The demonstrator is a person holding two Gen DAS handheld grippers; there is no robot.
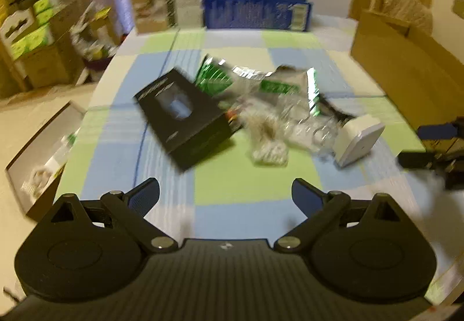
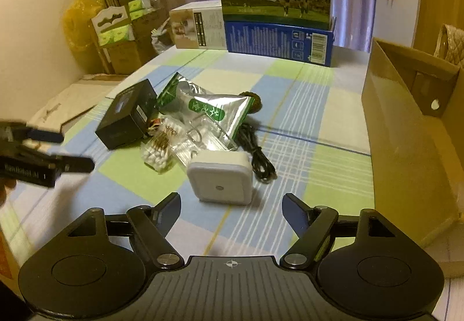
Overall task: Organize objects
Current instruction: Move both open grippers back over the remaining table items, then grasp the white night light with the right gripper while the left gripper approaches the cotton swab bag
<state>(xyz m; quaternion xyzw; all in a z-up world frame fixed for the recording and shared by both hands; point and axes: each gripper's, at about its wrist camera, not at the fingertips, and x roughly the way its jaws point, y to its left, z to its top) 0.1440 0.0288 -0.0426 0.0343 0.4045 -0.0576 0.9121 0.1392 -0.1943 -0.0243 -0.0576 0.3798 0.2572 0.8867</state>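
A small pile lies mid-table on the checked cloth (image 2: pixel 290 106): a black box (image 2: pixel 127 118), silver-green packets (image 2: pixel 214 109), a bag of cotton swabs (image 2: pixel 158 153), a black cable (image 2: pixel 255 153) and a white square device (image 2: pixel 220 179). My right gripper (image 2: pixel 232 200) is open, just short of the white device, nothing between its fingers. My left gripper (image 1: pixel 226 190) is open too, over bare cloth in front of the black box (image 1: pixel 182 118); this view is blurred. Each gripper shows in the other view, the left gripper (image 2: pixel 76 151) at the left edge, the right gripper (image 1: pixel 411 144) at the right edge.
An open cardboard box (image 2: pixel 406 124) stands along the table's right side. A milk carton case (image 2: pixel 275 8) and a smaller box (image 2: pixel 197 28) stand at the far edge. Stacked boxes and bags (image 2: pixel 116 31) fill the floor at left. A small round brown object (image 2: pixel 252 99) lies behind the packets.
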